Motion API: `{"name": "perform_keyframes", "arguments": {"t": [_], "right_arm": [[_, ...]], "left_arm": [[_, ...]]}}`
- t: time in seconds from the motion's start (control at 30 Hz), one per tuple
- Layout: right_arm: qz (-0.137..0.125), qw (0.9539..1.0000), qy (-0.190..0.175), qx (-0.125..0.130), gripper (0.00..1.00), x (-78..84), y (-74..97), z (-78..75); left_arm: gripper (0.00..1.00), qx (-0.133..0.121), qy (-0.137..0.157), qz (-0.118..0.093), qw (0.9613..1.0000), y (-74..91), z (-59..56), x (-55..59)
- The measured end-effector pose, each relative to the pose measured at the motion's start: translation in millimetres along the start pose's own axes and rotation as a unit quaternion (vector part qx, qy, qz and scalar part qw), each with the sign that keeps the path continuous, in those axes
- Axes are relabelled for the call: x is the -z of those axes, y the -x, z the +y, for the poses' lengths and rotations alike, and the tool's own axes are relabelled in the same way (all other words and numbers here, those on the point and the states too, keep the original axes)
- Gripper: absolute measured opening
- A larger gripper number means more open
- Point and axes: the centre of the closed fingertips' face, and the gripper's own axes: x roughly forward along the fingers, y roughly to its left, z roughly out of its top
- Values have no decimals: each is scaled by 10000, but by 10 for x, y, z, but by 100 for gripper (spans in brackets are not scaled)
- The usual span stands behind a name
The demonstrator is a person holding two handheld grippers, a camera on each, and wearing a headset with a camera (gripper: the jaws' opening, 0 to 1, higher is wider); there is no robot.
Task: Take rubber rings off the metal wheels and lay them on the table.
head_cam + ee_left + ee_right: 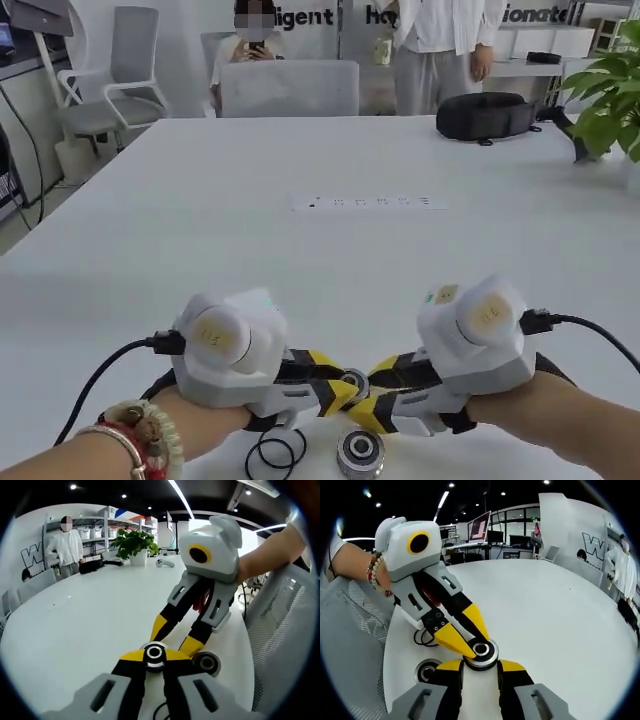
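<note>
1. The left gripper [154, 658] is clenched on a metal wheel [154, 652]. The right gripper [481, 667] clamps the same wheel from the opposite side, low over the table [320, 250].
2. Judging by this, one gripper should hold the wheel steady while the other catches only the rubber at the rim and peels it sideways.
3. Lay it by the two loose rings [277, 452], beside the second wheel [360, 452].
</note>
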Motion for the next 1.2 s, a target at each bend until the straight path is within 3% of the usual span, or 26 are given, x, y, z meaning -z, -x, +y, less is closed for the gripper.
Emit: {"name": "perform_keyframes", "arguments": {"t": [0.13,0.9,1.07,1.2], "right_arm": [[-61,10000,24,-17,22,-32,27,-1],[132,9996,-67,-251,18,31,108,29],[-10,9986,-425,-316,21,-14,127,34],[51,9990,-359,-262,20,2,109,33]], "left_arm": [[7,9,-8,0,10000,0,-3,0],[7,101,-79,6,9999,-9,-59,-14],[7,93,-64,3,9999,-10,-59,-13],[7,86,-61,2,9999,-12,-58,-10]]}}
